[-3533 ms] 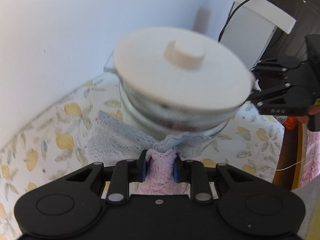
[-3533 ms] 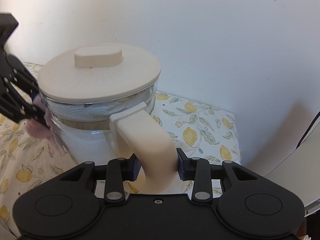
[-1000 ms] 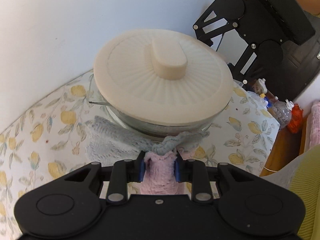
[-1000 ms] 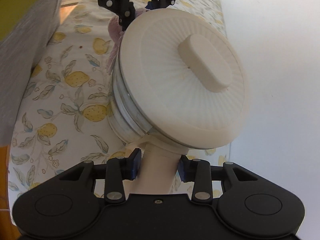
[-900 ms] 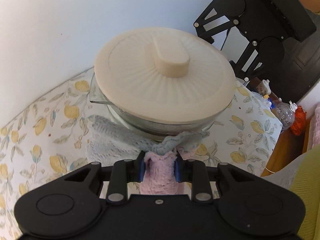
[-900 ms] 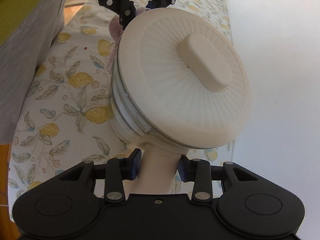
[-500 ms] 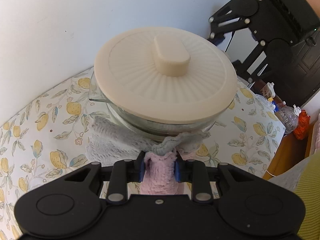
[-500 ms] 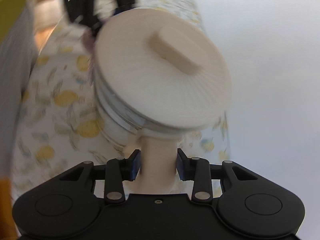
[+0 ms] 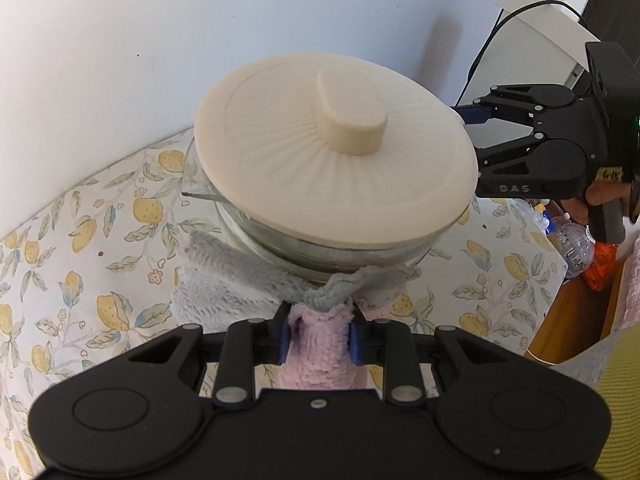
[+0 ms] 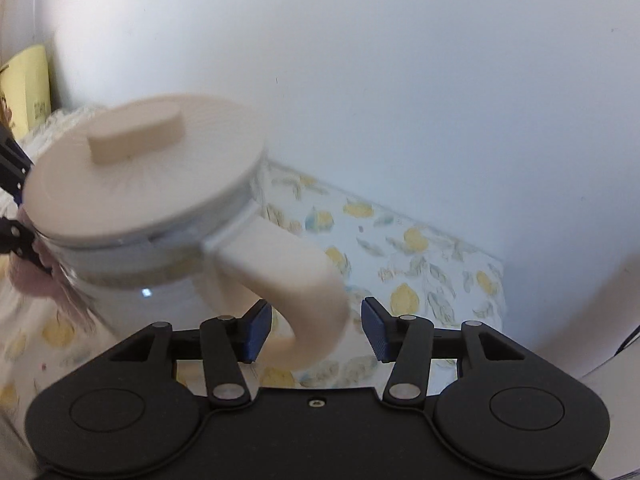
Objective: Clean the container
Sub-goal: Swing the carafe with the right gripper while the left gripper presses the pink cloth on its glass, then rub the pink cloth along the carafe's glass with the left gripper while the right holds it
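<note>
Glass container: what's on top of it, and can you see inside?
A cream ribbed lid with an oblong knob covers the glass container fully. Through the wall only white blur shows; the contents cannot be told. The cloth presses on its side below the rim.

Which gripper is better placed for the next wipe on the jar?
Left. The left gripper is shut on the cloth, which lies against the jar. The right gripper is open around the handle, with no cloth.
</note>
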Available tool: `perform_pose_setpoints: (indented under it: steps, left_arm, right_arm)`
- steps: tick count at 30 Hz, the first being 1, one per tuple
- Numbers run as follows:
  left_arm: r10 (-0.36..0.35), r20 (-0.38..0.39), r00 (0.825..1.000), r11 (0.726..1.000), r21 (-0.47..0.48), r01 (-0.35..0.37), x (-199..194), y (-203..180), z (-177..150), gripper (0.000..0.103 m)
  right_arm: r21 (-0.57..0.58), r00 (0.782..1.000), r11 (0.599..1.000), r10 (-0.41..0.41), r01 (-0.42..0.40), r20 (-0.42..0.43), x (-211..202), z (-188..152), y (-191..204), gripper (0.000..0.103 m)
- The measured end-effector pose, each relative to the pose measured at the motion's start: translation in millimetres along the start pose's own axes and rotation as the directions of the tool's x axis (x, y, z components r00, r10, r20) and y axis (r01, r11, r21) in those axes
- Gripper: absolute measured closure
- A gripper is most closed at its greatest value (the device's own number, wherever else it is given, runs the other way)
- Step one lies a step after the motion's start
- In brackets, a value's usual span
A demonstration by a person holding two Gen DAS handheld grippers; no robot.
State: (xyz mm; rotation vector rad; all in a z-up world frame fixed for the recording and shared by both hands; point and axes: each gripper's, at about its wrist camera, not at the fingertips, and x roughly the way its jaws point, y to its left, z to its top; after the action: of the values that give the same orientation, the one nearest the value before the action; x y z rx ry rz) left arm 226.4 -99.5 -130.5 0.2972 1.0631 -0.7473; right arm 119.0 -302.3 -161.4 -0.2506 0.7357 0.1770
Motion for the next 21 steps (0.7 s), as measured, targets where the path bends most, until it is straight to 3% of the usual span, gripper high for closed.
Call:
perform_pose_setpoints:
  steps: [7, 15, 21]
  left_arm:
    - [-0.012, 0.011, 1.000, 1.000, -0.018, 0.013, 3, 2, -3, 0.078]
    - [0.001, -0.016, 1.000, 1.000, 0.021, -0.001, 24, -4, -8, 0.078]
    - [-0.040, -0.042, 0.998, 0.999, -0.012, 0.040, 49, 7, -15, 0.078]
  right_arm:
    - [-0.028, 0.995, 0.995, -0.095, 0.095, 0.023, 2, -4, 16, 0.056]
    - [0.005, 0.997, 0.997, -0.077, 0.077, 0.020, -4, -8, 7, 0.058]
    - [-0.006, 0.998, 0.998, -0.068, 0.068, 0.008, -8, -11, 2, 0.059]
